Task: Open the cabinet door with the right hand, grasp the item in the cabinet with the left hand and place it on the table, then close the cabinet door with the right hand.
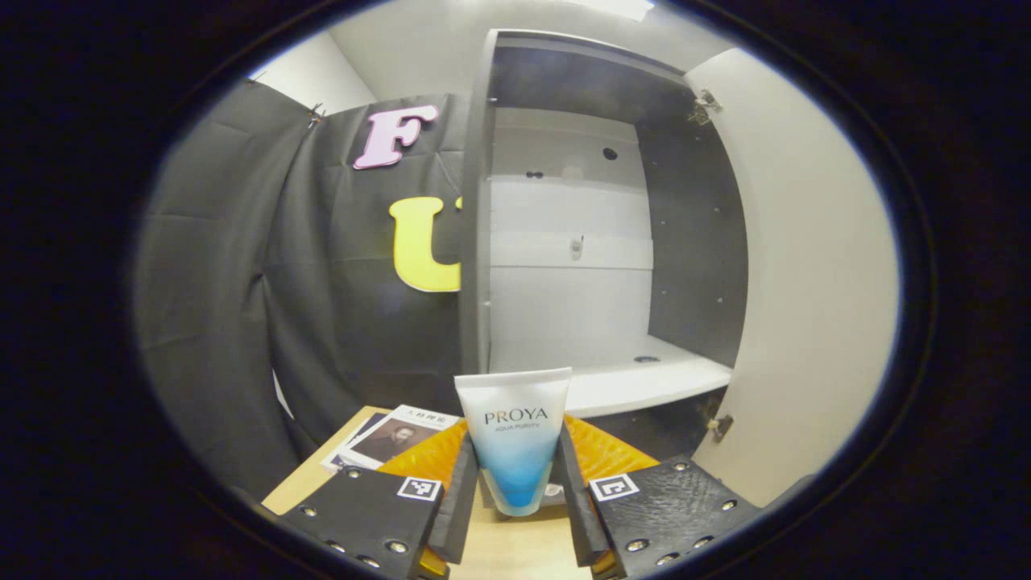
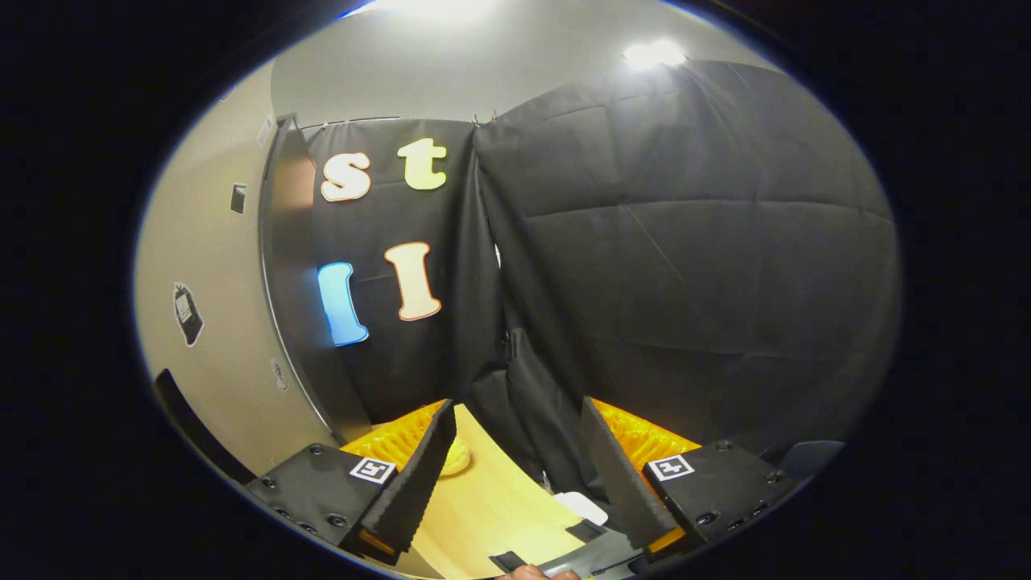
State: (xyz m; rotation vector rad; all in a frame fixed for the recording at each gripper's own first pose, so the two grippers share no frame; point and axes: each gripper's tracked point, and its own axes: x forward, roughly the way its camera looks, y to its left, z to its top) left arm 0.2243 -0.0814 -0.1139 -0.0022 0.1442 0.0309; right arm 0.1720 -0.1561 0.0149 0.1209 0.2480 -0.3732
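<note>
In the left gripper view, a light wooden surface (image 1: pixel 515 548) lies below the left tool (image 1: pixel 515 483), and a printed booklet with a dark portrait photograph (image 1: pixel 391 439) lies flat on it ahead and to the left of the fingers. Straight ahead stands a tall cabinet with dark side walls and a white back panel (image 1: pixel 572 242); its white bottom shelf (image 1: pixel 644 379) is just beyond the tool. The cabinet's pale door (image 1: pixel 805 282) is swung wide open on the right of the tool, hinges showing at its top and bottom. Black cloth hangs to the left of the cabinet.

The left tool points level toward the cabinet, its two fingers closed against the sides of a white-to-blue plastic squeeze tube (image 1: pixel 515 439), which stands upright between them with its flat crimped end up, in front of the shelf and above the surface.

In the right gripper view, the same wooden surface (image 2: pixel 483 499) runs forward under the right tool (image 2: pixel 515 467), whose fingers stand well apart with nothing between them. The pale door (image 2: pixel 217 322) is on its left, seen edge-on, with black cloth ahead.
</note>
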